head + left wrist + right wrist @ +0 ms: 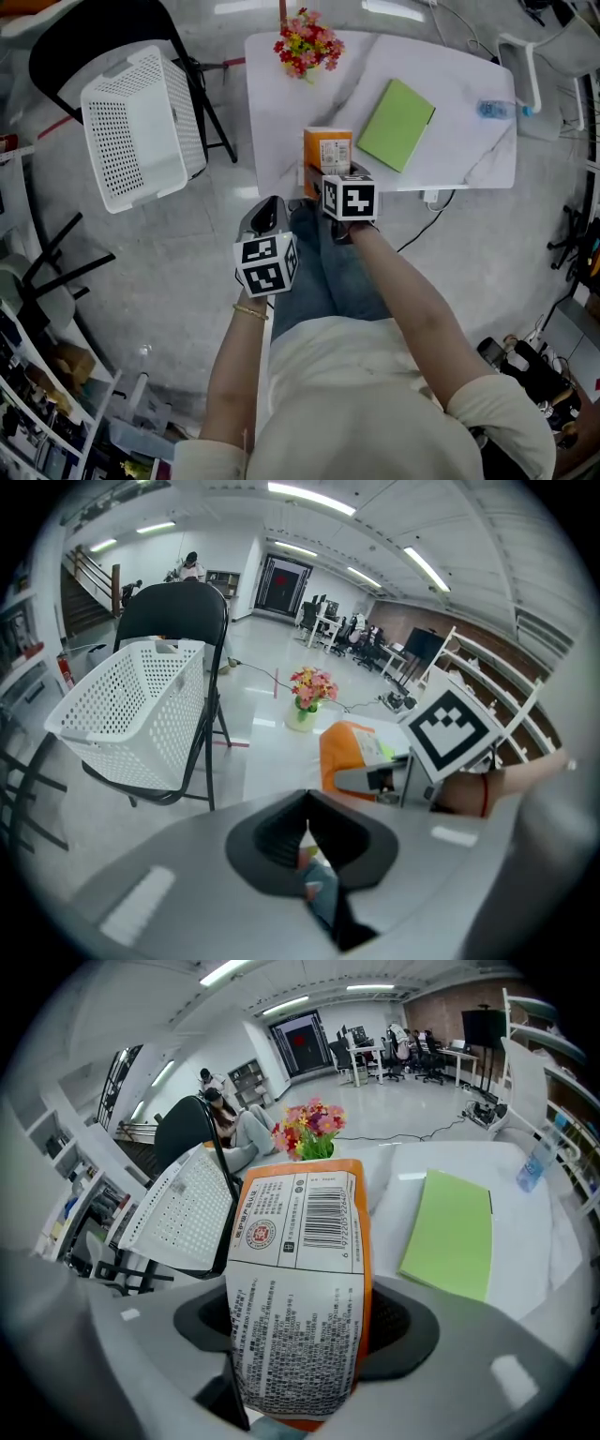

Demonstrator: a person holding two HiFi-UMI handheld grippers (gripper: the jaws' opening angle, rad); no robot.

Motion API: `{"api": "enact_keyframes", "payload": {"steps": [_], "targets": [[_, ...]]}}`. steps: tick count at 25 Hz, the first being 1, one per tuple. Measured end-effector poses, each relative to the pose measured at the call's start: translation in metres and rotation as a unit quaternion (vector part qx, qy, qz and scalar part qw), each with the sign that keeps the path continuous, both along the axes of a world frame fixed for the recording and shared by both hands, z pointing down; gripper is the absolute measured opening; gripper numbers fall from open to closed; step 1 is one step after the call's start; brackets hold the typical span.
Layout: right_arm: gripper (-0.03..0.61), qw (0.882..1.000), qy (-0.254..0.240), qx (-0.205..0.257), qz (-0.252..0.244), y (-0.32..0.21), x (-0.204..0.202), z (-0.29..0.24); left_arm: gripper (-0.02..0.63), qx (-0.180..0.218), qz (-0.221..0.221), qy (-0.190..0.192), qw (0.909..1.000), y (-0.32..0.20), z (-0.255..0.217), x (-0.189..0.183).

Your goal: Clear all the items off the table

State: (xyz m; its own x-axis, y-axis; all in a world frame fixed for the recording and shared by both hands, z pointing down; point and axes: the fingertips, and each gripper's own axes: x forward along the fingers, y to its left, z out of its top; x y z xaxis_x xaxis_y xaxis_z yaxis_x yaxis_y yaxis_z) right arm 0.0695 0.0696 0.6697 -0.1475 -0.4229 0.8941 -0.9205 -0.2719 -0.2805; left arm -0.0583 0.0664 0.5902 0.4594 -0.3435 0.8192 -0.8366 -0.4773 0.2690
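Observation:
My right gripper (328, 176) is shut on an orange packet (327, 150) with a white printed label and barcode, held over the near edge of the white table (459, 150). In the right gripper view the packet (300, 1269) stands upright between the jaws of that gripper (305, 1330) and hides their middle. My left gripper (266, 214) hangs left of the table over the floor, shut with nothing in it (307, 832). On the table lie a green notebook (396, 124), a pot of flowers (307, 42) and a small water bottle (494, 109).
A white perforated basket (141, 127) sits on a black folding chair (66, 37) left of the table. A cable (427, 220) trails on the floor below the table's near edge. Shelving with clutter (37, 412) lines the left side. Office desks stand far behind.

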Motion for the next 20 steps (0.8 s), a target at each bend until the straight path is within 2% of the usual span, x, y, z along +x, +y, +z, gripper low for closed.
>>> {"api": "enact_keyframes", "payload": {"steps": [16,20], "targets": [[0.334,0.999,-0.001,0.037,-0.007,0.018,0.003,-0.077,0.009,0.024,0.001,0.023,0.9994,0.009,-0.064,0.005],[0.334,0.998,0.004,0.049,-0.031,0.018,0.005,-0.1,0.009,0.034,-0.002,0.029,0.999,0.007,-0.08,0.008]]}}
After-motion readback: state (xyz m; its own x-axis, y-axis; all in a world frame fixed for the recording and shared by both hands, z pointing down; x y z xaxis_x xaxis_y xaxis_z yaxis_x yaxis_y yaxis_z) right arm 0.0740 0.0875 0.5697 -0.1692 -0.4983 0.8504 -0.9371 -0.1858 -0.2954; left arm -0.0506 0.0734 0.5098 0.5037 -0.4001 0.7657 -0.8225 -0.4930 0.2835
